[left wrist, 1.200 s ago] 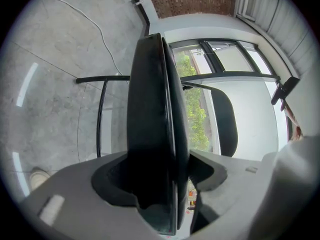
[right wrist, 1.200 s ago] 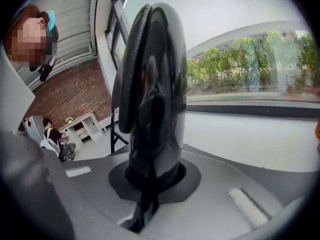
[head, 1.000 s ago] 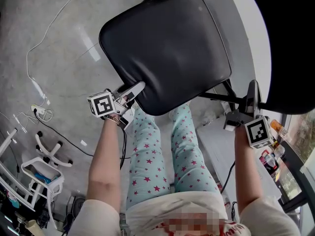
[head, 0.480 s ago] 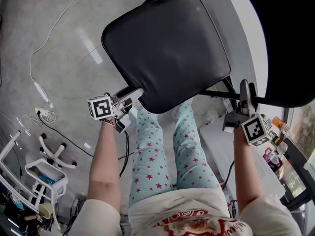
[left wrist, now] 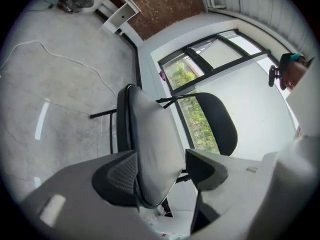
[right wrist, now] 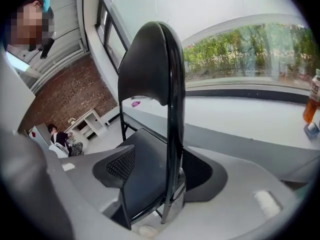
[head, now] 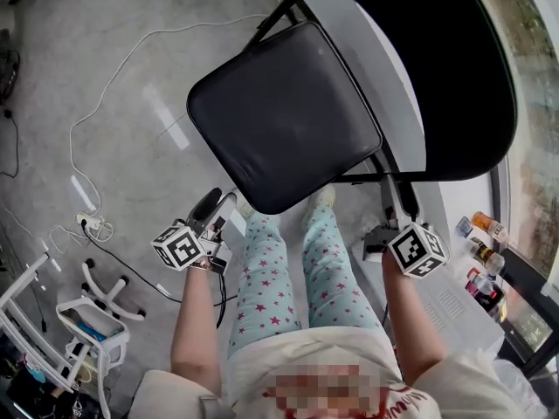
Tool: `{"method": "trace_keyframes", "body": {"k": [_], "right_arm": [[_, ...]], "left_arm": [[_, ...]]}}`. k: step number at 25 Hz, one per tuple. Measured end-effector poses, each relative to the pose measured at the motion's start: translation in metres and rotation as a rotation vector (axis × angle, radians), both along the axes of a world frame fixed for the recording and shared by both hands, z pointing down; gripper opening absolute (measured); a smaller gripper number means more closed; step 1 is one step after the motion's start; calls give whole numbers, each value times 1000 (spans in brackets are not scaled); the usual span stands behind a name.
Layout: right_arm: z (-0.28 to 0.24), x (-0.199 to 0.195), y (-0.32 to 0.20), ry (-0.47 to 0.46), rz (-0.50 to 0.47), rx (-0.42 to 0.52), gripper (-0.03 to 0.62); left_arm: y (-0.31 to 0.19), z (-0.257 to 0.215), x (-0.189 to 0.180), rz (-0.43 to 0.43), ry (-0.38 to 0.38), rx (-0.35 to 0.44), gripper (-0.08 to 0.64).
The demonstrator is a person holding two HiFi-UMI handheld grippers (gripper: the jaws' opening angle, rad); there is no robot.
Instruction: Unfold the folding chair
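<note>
The folding chair stands open on the floor, its black seat (head: 284, 116) flat and its black backrest (head: 437, 68) at the upper right. My left gripper (head: 212, 203) hangs just short of the seat's near left corner, open and apart from it. In the left gripper view the seat (left wrist: 150, 149) lies edge-on in line with the left gripper's (left wrist: 160, 169) wide jaws. My right gripper (head: 390, 221) is at the chair's right side frame tube (right wrist: 172, 134). The tube runs between the right gripper's (right wrist: 160, 174) open jaws, with a gap on each side.
A white cable (head: 113, 85) loops over the concrete floor to a power strip (head: 92, 225). A white rack (head: 79, 321) stands at the lower left. Bottles (head: 485, 234) sit on the ledge at the right. The person's star-print legs (head: 279, 278) are just behind the seat.
The left gripper has let go of the seat's corner and drawn back towards the person. The right gripper has slid down along the frame tube. The chair now sits farther away.
</note>
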State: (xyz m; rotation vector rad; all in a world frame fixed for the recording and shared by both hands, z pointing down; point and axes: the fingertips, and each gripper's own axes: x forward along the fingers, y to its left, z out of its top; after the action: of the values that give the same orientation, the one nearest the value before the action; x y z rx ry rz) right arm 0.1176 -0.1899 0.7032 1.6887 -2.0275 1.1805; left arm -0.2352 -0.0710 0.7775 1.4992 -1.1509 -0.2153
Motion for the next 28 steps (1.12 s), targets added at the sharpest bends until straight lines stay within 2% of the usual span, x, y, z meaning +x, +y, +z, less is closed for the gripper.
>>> {"method": "trace_keyframes", "body": {"k": [1, 3, 8, 12, 16, 21, 26, 28], "right_arm": [[-6, 0, 2, -17, 17, -14, 323], [-18, 2, 7, -38, 57, -36, 307], [-51, -6, 24, -87, 101, -77, 302], [-85, -33, 27, -129, 41, -73, 299], [-139, -68, 5, -149, -96, 34, 290], [-221, -105, -44, -179, -235, 263, 273], [-292, -124, -50, -179, -354, 427, 230], [-315, -130, -53, -172, -408, 484, 200]], "left_arm": [[-5, -16, 2, -6, -10, 23, 308], [-17, -47, 10, 3, -36, 64, 304], [-35, -121, 48, 97, -114, 144, 287], [-33, -163, 66, 113, -141, 136, 270], [-39, -212, 68, 101, -153, 191, 235], [-95, -301, 76, 165, -227, 399, 232], [-120, -379, 93, 131, -277, 543, 198], [-127, -403, 99, 108, -329, 582, 190]]}}
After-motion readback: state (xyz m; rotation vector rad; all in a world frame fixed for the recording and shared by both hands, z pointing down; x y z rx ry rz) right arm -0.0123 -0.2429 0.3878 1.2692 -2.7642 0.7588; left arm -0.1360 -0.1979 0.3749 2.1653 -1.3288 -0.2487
